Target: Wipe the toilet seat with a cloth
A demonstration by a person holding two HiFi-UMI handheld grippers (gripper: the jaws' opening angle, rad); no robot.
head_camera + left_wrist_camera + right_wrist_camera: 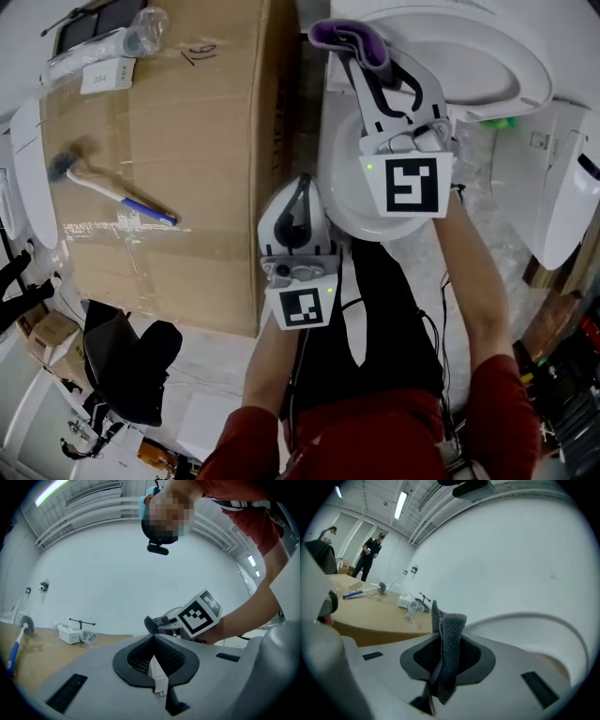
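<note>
One cloth, I judge soft, light, limp; my right gripper pinches its fold; left gripper clenched.

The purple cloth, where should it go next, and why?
Probably down a little, onto the toilet seat. The right gripper pinches the cloth in its fingers with the free end sticking out ahead, and it seems to hang just above the seat's white rim, not yet pressed on it.
</note>
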